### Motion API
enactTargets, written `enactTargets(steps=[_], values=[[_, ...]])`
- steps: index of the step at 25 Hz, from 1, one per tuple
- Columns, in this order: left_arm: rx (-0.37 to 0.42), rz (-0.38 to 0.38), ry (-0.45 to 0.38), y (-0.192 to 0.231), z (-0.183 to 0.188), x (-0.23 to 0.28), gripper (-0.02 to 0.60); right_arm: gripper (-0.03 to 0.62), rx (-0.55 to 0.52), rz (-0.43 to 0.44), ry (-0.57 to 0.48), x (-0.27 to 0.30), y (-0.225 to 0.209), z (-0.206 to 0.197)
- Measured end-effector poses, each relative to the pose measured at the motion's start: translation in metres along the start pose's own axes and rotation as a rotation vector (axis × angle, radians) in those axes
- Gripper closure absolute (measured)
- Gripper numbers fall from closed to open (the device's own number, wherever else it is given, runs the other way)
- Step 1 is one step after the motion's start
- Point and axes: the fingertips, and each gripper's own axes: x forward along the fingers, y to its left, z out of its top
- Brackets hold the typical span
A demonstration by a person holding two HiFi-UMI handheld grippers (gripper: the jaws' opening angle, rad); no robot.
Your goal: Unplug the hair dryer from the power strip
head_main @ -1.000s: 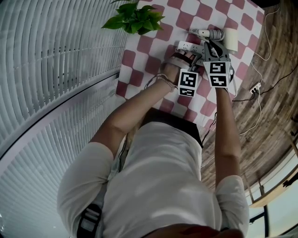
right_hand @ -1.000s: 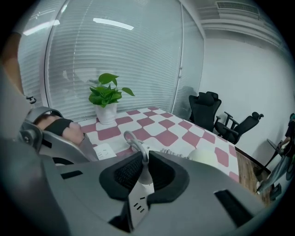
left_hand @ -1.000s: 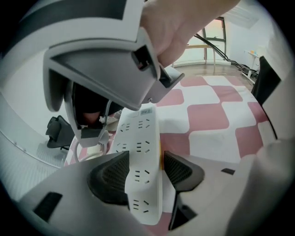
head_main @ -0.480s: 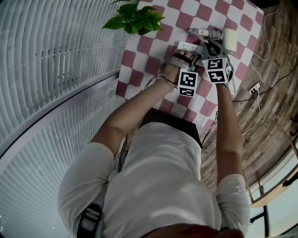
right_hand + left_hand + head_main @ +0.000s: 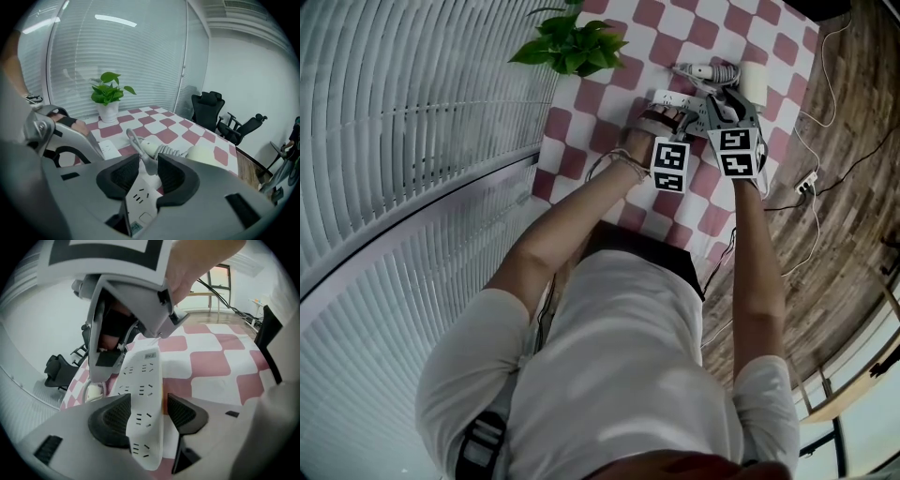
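Note:
A white power strip [image 5: 668,96] lies on the red-and-white checked table [image 5: 609,122]. My left gripper [image 5: 673,120] holds it: in the left gripper view the strip [image 5: 143,394] runs between the pads of that gripper [image 5: 147,416]. The pale hair dryer [image 5: 722,71] lies just beyond the strip. My right gripper [image 5: 149,176] has just been opening its jaws. The dryer's plug [image 5: 147,164] stands between its pads over the strip [image 5: 138,199], ungripped. Its cord loops up to the hair dryer [image 5: 173,152]. Whether the prongs sit in a socket is hidden.
A potted green plant [image 5: 570,42] stands at the table's far left corner, beside window blinds. Cables and a small socket block [image 5: 808,180] trail on the wood floor right of the table. Black office chairs [image 5: 220,112] stand beyond the far table edge.
Both grippers stay at the power strip. The right gripper has shifted only slightly beside the hair dryer, and the view itself has drifted a little.

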Motion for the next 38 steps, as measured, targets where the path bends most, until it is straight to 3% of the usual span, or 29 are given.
enactTargets(steps=[8,13,18,27,38], values=[[-0.150,-0.019,-0.066,0.004,0.010,-0.013,0.345,0.470,0.098,-0.064,-0.097,-0.054,-0.013,0.019],[-0.300,0.003,-0.139,0.017,0.023,-0.043,0.345,0.473,0.166,-0.098,-0.144,-0.091,-0.023,0.022],[-0.499,0.005,-0.271,0.031,0.041,-0.088,0.345,0.488,0.225,-0.114,-0.213,-0.129,-0.024,0.036],[-0.725,0.069,-0.529,0.049,0.073,-0.186,0.353,0.519,0.249,-0.081,-0.315,-0.192,0.018,0.071],[-0.780,0.120,-0.793,0.066,0.115,-0.299,0.428,0.545,0.275,-0.078,-0.429,-0.278,0.046,0.124]])
